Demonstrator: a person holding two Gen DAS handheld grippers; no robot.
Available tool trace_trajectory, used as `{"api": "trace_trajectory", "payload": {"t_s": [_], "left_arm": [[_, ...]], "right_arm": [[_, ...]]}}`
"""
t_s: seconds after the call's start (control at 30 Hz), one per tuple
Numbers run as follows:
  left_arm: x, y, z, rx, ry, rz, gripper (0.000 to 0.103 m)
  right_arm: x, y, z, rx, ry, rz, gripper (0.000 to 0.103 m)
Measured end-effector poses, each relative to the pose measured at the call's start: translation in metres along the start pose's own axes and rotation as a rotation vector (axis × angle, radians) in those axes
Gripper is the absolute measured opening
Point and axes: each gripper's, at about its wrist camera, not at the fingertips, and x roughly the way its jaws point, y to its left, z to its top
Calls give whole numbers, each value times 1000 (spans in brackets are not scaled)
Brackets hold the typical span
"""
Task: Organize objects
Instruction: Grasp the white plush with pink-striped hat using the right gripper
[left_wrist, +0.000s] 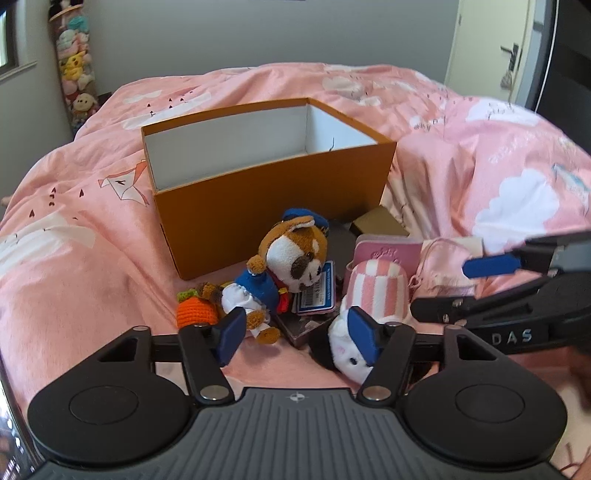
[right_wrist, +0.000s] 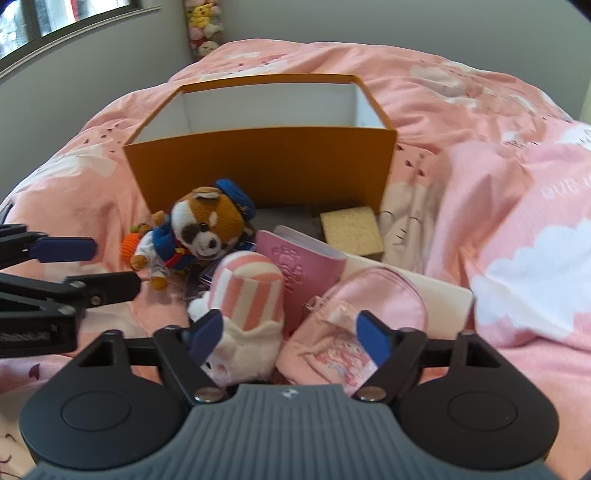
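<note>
Orange cardboard box (left_wrist: 258, 206): we see nothing inside. Plush toys, pink pouch (right_wrist: 351, 332) unsorted on the bed. Left gripper (left_wrist: 299, 336), right gripper (right_wrist: 291, 339): released, grasping nothing.

The floor of the open orange cardboard box (left_wrist: 266, 206) is hidden behind its near wall in both views. In front of the box, a dark flat item (left_wrist: 341, 243) lies mostly buried under the brown-and-white plush dog in a blue cap (left_wrist: 295, 254). The print on the blue-bordered label card (left_wrist: 319, 291) beside the dog is too small to read. The right wrist view is blurred toward the box.
</note>
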Motion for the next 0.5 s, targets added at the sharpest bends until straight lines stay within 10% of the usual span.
{"api": "trace_trajectory", "payload": {"t_s": [0.2,0.5], "left_arm": [[11,0,-2,20,43,4,63],[21,5,-4,12,75,35,63]], "right_arm": [[15,16,10,-81,59,82,54],[46,29,2,-135,177,130,66]]}}
